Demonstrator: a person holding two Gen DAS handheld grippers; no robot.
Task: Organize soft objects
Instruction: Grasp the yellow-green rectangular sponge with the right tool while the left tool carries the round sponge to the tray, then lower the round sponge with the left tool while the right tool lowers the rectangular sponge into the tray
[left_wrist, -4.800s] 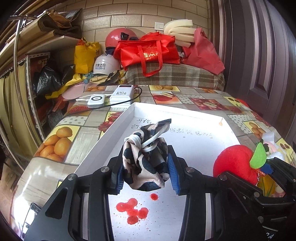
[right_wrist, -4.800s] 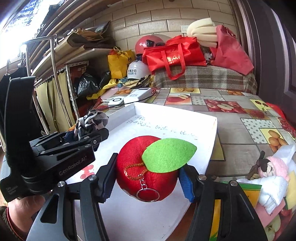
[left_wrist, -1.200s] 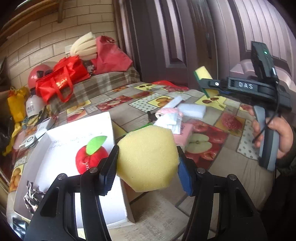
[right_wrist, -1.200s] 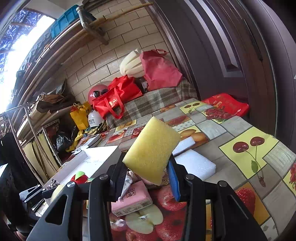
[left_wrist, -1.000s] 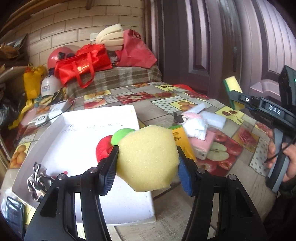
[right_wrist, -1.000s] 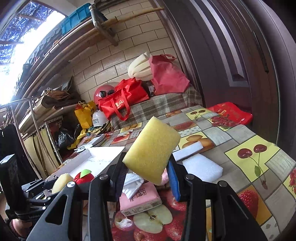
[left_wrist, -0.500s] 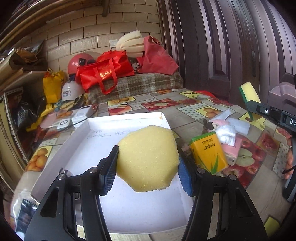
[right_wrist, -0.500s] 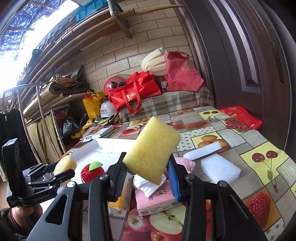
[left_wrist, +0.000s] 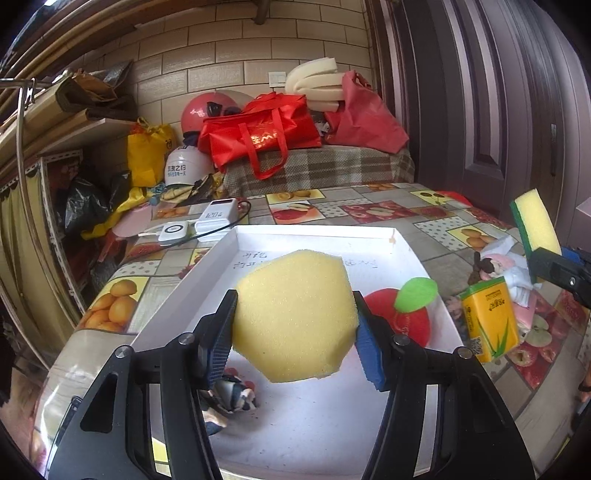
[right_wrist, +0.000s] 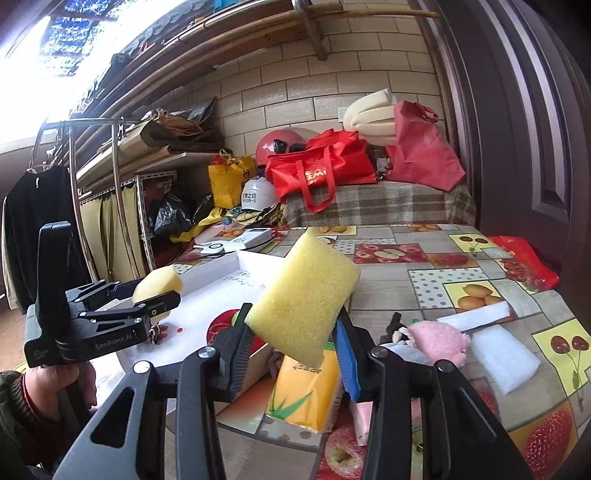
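My left gripper (left_wrist: 295, 334) is shut on a rounded yellow sponge (left_wrist: 293, 315) and holds it above the white tray (left_wrist: 321, 236). In the tray lie a red plush apple (left_wrist: 400, 314) with a green leaf and a black-and-white cloth scrunchie (left_wrist: 232, 397), partly hidden by the left finger. My right gripper (right_wrist: 295, 354) is shut on a rectangular yellow sponge (right_wrist: 303, 299) with a green scouring side, held over the table right of the tray. In the right wrist view the left gripper (right_wrist: 157, 295) with its sponge hangs over the tray's near left part.
A yellow carton (left_wrist: 487, 319) stands right of the tray. A pink plush toy (right_wrist: 436, 338), a pink pack and white foam pieces (right_wrist: 502, 356) lie on the fruit-patterned tablecloth (right_wrist: 465, 291). Power banks (left_wrist: 218, 218), helmets and red bags (left_wrist: 258, 136) crowd the far end.
Both grippers have swung left with their sponges. The left one now faces the tray squarely, with the apple and the scrunchie in sight; the right one has come closer to the tray.
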